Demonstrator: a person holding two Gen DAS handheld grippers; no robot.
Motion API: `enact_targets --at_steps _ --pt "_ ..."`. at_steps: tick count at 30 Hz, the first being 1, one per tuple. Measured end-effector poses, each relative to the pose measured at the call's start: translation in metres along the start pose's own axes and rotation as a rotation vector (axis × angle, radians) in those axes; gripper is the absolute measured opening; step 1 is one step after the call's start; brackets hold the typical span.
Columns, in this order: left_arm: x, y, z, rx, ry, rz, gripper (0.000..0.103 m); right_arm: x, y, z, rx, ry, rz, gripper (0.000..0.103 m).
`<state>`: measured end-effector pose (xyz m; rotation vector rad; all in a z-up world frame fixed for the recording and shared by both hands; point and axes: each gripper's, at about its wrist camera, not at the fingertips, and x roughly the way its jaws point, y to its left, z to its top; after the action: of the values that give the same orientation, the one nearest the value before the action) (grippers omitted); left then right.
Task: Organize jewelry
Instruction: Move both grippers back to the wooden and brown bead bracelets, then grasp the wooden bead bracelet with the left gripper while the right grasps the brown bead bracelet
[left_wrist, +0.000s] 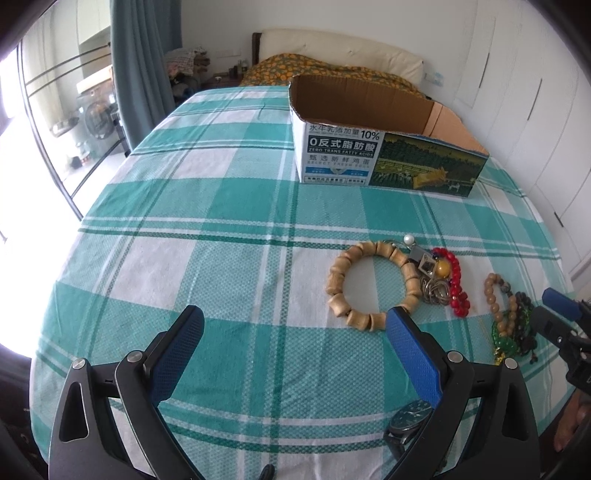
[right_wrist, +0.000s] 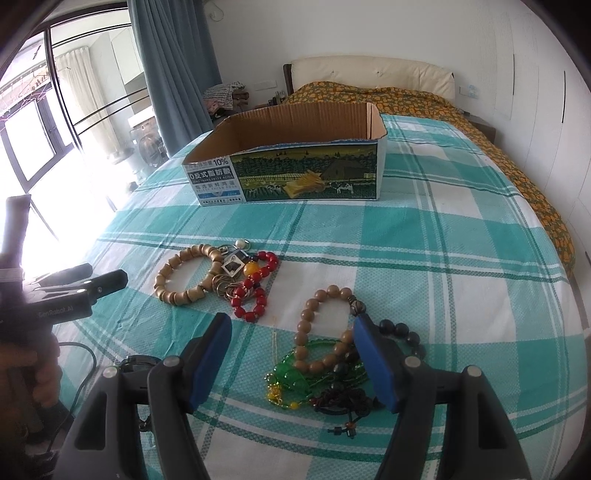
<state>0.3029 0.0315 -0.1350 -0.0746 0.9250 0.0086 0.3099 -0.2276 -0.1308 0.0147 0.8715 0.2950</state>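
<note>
Jewelry lies on a green checked bedspread. A chunky wooden bracelet (left_wrist: 373, 282) (right_wrist: 184, 273) sits beside a red bead bracelet (left_wrist: 458, 284) (right_wrist: 256, 286) and a keyring tangle (right_wrist: 232, 267). A round tan bead bracelet (right_wrist: 321, 328) (left_wrist: 502, 302), green beads (right_wrist: 291, 380) and dark beads (right_wrist: 402, 332) lie nearer. An open cardboard box (left_wrist: 369, 155) (right_wrist: 291, 173) stands beyond. My left gripper (left_wrist: 295, 328) is open, its right finger by the wooden bracelet. My right gripper (right_wrist: 291, 343) is open over the tan bracelet. A watch (left_wrist: 410, 421) lies under the left gripper.
A bed with an orange patterned cover (right_wrist: 406, 96) and a cream headboard (right_wrist: 369, 70) lies behind. A window and blue curtain (right_wrist: 170, 74) are on the left, white wardrobe doors (left_wrist: 535, 92) on the right.
</note>
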Motion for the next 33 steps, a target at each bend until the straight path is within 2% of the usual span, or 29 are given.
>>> enact_targets --at_steps 9,18,20,24,28,31,32,33 --pt "0.017 -0.007 0.009 0.04 0.016 0.008 0.099 0.026 0.003 0.0 0.015 0.064 0.054 0.069" --pt "0.047 -0.015 0.023 0.072 0.035 0.036 0.099 0.057 0.0 0.006 0.001 0.105 0.01 0.068" --pt "0.058 -0.017 0.023 0.086 0.061 0.049 0.099 0.069 0.001 0.005 -0.007 0.149 -0.003 0.068" --pt "0.078 -0.021 0.017 0.128 0.111 0.07 0.101 0.076 0.011 0.003 -0.088 0.147 -0.06 0.067" --pt "0.079 -0.01 0.018 0.072 0.123 0.029 0.103 0.08 0.015 0.002 -0.115 0.153 -0.086 0.067" --pt "0.077 -0.012 0.018 0.081 0.14 0.034 0.102 0.081 0.018 0.003 -0.126 0.16 -0.105 0.067" --pt "0.075 -0.014 0.017 0.084 0.146 0.032 0.101 0.08 0.018 0.004 -0.123 0.161 -0.11 0.064" --pt "0.074 -0.016 0.016 0.089 0.149 0.025 0.099 0.079 0.017 0.005 -0.12 0.159 -0.113 0.054"
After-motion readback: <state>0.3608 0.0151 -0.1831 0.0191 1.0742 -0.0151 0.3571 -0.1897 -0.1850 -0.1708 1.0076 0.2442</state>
